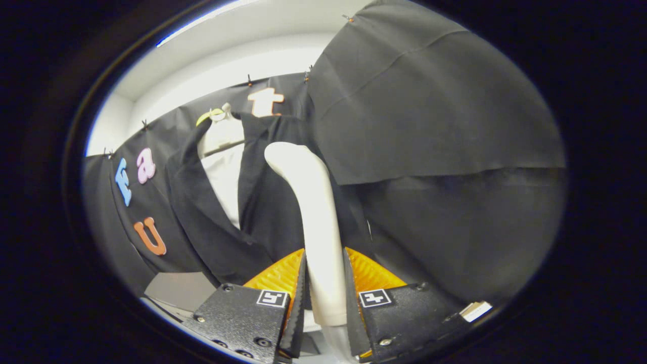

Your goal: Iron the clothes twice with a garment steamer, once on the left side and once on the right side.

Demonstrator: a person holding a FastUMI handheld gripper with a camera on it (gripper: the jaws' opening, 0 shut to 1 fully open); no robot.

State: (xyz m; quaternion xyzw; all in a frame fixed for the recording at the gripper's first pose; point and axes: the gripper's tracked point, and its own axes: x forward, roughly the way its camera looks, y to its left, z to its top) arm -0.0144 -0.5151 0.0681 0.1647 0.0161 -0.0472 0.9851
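Observation:
A white garment steamer (316, 212) rises from between my fingers, its curved head leaning toward the clothes. My gripper (325, 275) is shut on the steamer's handle, one finger pressing each side. Ahead hangs a dark jacket (263, 202) over a white shirt (225, 182) on a hanger with a pale mannequin neck (222, 132). The steamer's head stands in front of the jacket's right front panel, near its lapel. Whether the head touches the cloth I cannot tell.
Black cloth (429, 116) covers the booth's walls behind and to the right of the jacket. A grey surface (179, 290) lies low on the left, below the jacket's hem. A white wall and ceiling (242, 55) show above the cloth.

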